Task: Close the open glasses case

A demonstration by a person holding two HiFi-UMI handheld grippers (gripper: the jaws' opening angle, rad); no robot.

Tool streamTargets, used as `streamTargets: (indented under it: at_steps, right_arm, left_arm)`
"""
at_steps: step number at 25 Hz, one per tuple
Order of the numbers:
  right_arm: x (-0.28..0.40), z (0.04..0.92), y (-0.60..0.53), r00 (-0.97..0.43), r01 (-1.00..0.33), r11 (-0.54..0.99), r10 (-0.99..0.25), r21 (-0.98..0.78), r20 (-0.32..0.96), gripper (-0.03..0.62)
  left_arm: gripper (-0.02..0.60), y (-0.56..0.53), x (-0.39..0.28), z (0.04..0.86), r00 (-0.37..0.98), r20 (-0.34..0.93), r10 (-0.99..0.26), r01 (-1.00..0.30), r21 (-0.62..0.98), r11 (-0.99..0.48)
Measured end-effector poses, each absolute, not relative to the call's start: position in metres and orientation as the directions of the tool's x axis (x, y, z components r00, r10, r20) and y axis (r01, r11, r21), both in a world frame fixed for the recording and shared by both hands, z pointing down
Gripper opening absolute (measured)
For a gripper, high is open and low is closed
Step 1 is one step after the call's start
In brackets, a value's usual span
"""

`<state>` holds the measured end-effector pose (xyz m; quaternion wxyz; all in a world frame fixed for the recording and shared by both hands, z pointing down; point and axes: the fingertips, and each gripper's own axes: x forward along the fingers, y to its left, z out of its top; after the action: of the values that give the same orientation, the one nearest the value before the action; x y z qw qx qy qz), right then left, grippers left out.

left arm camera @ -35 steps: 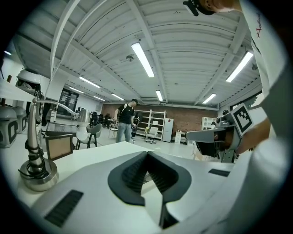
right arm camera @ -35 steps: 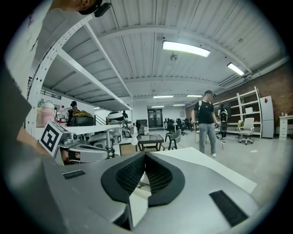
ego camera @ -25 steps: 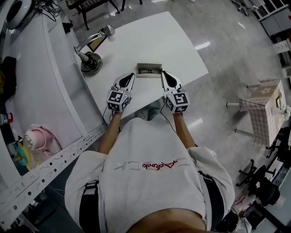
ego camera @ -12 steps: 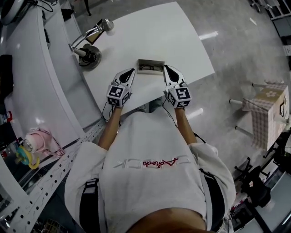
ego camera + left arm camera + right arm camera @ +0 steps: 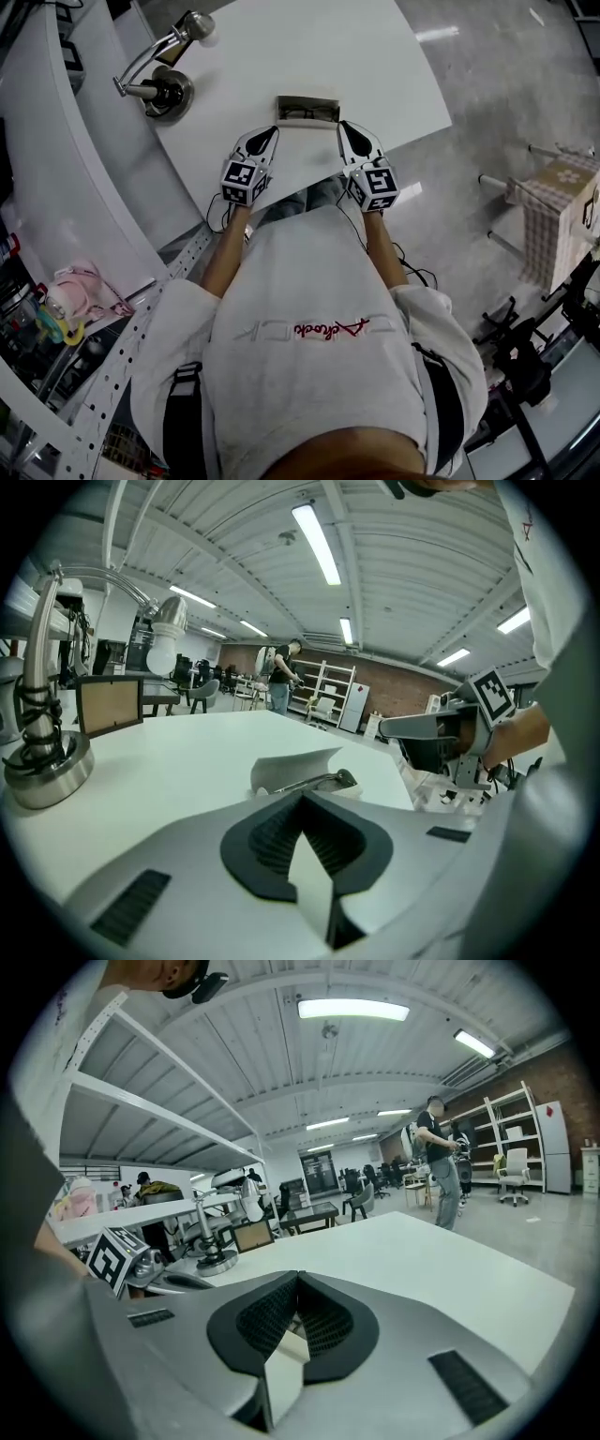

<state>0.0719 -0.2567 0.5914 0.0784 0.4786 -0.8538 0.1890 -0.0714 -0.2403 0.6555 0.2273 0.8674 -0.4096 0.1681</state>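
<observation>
The open glasses case [image 5: 307,109] lies on the white table [image 5: 281,47] near its front edge, lid raised at the back. In the left gripper view the case [image 5: 298,769] shows a pair of glasses inside, just beyond my jaws. My left gripper [image 5: 269,135] is shut and empty, a little short of the case's left end. My right gripper [image 5: 345,127] is shut and empty by the case's right end. The left gripper [image 5: 302,801] points at the case from the front left. Ahead of the right gripper [image 5: 297,1283] no case shows.
A chrome desk lamp [image 5: 155,84] stands at the table's left corner, with a small brown frame [image 5: 108,703] beside it. A white shelf unit [image 5: 56,187] runs along the left. A person [image 5: 441,1162] stands far off in the room.
Both grippers have come down toward the table and sit closer beside the case's two ends. Their jaws have stayed shut, and the case has not moved.
</observation>
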Motion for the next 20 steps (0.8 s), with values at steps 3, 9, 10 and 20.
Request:
streamTargets:
  at_steps: [3, 9, 10, 20]
  right_arm:
    - [0.077, 0.598, -0.256, -0.53, -0.847, 0.466, -0.783, -0.258, 0.327, -0.002]
    - [0.082, 0.604, -0.26, -0.535, -0.844, 0.469, -0.773, -0.261, 0.34, -0.002]
    - [0.083, 0.604, -0.261, -0.536, -0.843, 0.47, -0.773, -0.261, 0.34, -0.002]
    - [0.09, 0.607, -0.272, -0.541, -0.84, 0.475, -0.765, -0.26, 0.35, -0.002]
  left_arm:
    - [0.028, -0.24, -0.07, 0.668, 0.596, 0.514, -0.617, -0.791, 0.242, -0.562]
    - [0.167, -0.244, -0.069, 0.696, 0.568, 0.597, -0.566, -0.791, 0.206, -0.576]
    - [0.167, -0.245, -0.067, 0.698, 0.565, 0.605, -0.56, -0.79, 0.201, -0.58]
    - [0.169, -0.254, -0.062, 0.706, 0.535, 0.653, -0.536, -0.801, 0.189, -0.569]
